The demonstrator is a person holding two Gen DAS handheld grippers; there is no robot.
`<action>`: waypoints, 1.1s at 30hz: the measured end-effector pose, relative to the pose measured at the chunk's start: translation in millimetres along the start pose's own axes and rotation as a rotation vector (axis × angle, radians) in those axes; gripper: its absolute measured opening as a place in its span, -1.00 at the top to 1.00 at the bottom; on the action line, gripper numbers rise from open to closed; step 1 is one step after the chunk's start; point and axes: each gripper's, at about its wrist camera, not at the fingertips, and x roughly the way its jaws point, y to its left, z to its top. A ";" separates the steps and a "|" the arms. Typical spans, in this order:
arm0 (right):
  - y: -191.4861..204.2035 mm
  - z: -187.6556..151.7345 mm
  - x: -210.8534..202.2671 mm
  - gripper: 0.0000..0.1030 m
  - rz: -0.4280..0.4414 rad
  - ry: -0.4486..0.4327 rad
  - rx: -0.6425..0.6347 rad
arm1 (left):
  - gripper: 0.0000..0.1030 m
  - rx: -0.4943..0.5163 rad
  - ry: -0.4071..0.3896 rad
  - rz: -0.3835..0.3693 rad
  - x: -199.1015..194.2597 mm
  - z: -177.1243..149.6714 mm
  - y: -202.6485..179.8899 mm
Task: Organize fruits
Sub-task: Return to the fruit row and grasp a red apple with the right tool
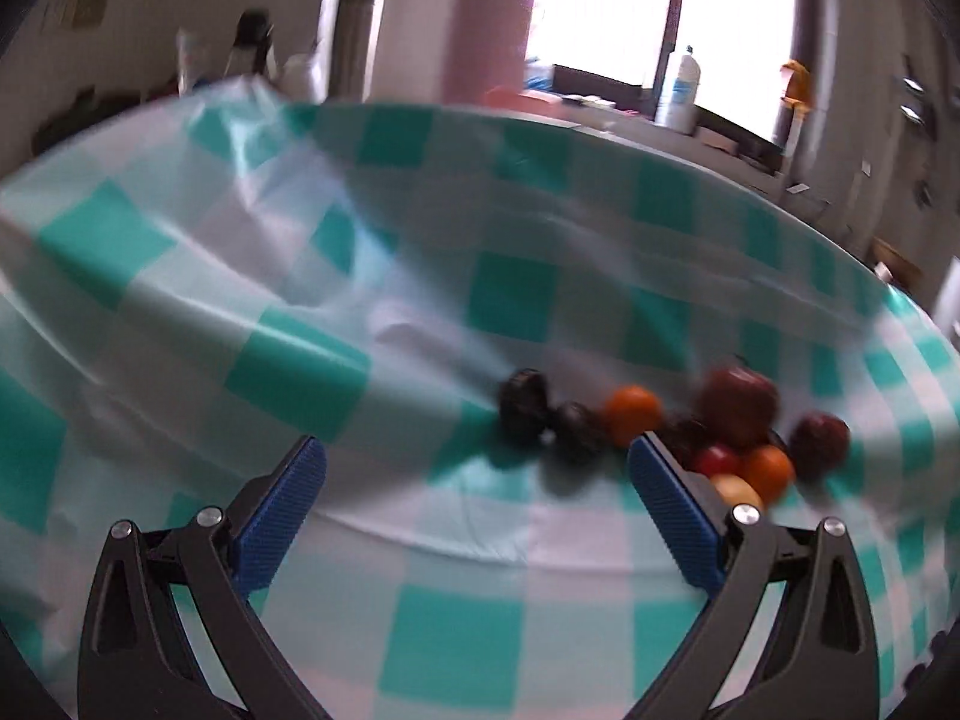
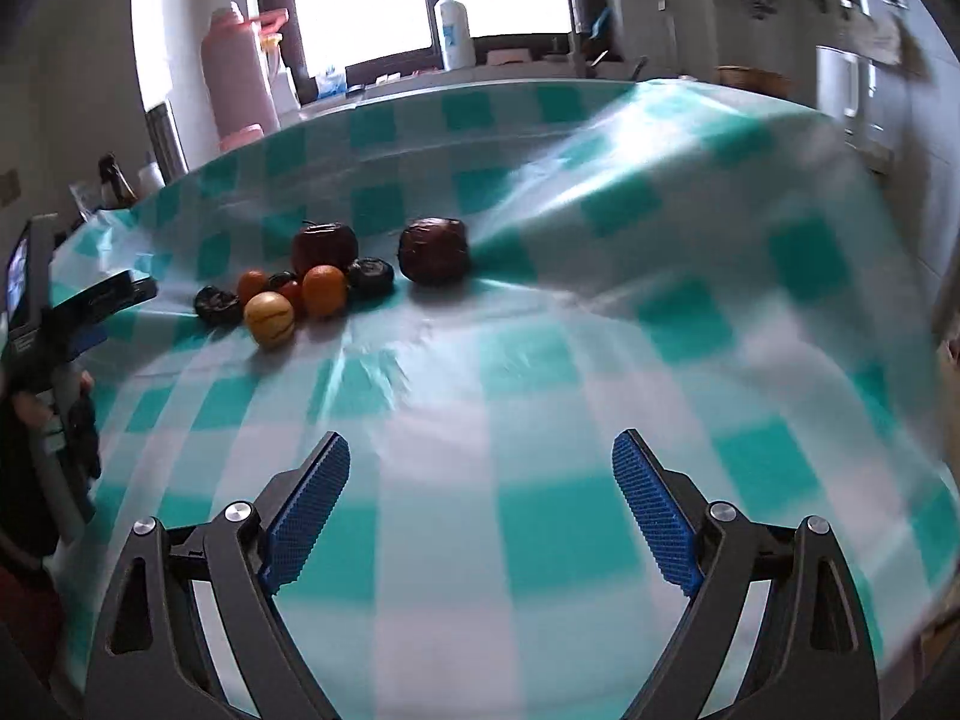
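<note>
A cluster of fruit lies on the teal-and-white checked tablecloth [image 2: 540,360]. It holds a dark red apple [image 2: 324,246], an orange [image 2: 324,291], a yellow fruit [image 2: 270,315], a small red one [image 2: 292,291] and dark wrinkled fruits [image 2: 217,306]. A second dark red fruit [image 2: 433,251] sits just to the right of the cluster. My right gripper [image 2: 480,441] is open and empty, well short of the fruit. My left gripper [image 1: 477,444] is open and empty too. The orange [image 1: 633,414] and dark fruits [image 1: 525,402] lie just beyond its right fingertip. The left gripper's finger [image 2: 108,294] shows at the left edge of the right wrist view.
The cloth is rumpled, with a raised fold [image 2: 600,150] at the far right. Behind the table stand a pink thermos [image 2: 237,72] and a white bottle [image 2: 454,30] by a bright window. A hand [image 2: 24,408] holds the left tool.
</note>
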 end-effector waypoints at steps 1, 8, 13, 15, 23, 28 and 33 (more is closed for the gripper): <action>6.5 12.7 16.2 -0.69 -0.002 0.000 0.002 | -0.96 -0.024 0.001 0.001 4.6 -1.6 5.0; 14.1 73.8 103.5 -0.69 0.046 0.030 0.130 | -0.96 -0.085 0.063 -0.021 17.7 -14.3 27.3; 33.7 106.4 154.4 -0.69 0.020 0.045 0.116 | -0.96 -0.056 0.057 -0.043 19.1 -15.7 21.2; 36.7 116.5 174.2 -0.69 -0.003 0.058 0.127 | -0.96 -0.057 0.062 -0.041 18.7 -16.2 20.7; 48.8 128.8 214.4 -0.65 -0.126 0.153 0.099 | -0.96 -0.128 0.083 -0.028 19.7 -15.3 31.7; 48.1 126.2 223.4 -0.45 -0.177 0.210 0.085 | -0.96 -0.108 0.081 -0.014 20.8 -18.5 27.5; 44.8 116.9 203.8 -0.17 -0.148 0.196 0.070 | -0.96 -0.090 0.090 -0.019 22.6 -20.7 24.2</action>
